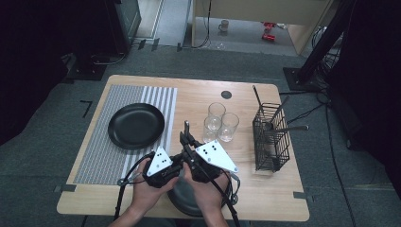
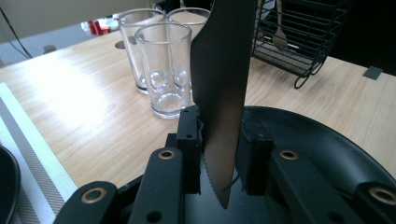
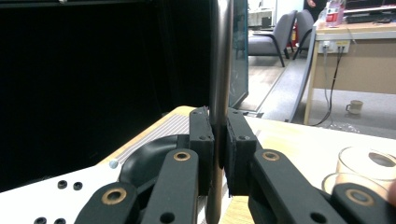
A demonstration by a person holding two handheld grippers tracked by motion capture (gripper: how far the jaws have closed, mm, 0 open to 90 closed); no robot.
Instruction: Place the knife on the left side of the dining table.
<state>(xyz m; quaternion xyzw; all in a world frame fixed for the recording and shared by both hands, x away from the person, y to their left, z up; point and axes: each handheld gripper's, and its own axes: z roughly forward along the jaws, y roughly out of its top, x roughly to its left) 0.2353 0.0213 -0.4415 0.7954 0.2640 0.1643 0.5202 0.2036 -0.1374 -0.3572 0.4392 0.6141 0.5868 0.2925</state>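
Observation:
A dark table knife (image 1: 187,126) stands upright between both grippers at the table's front centre. In the left gripper view its serrated blade (image 2: 222,70) fills the gap between the jaws, and my left gripper (image 2: 219,135) is shut on it across edge and spine. In the right gripper view my right gripper (image 3: 218,130) is shut on the knife's metal handle (image 3: 220,56). In the high view the left gripper (image 1: 182,153) and right gripper (image 1: 187,142) meet tip to tip, each in one of the person's hands.
Three empty glasses (image 1: 220,123) stand just behind the grippers. A black wire cutlery rack (image 1: 270,137) with utensils is at the right. A black plate (image 1: 136,125) lies on a striped placemat (image 1: 108,156) at the left. Another dark plate (image 1: 182,198) sits under the hands.

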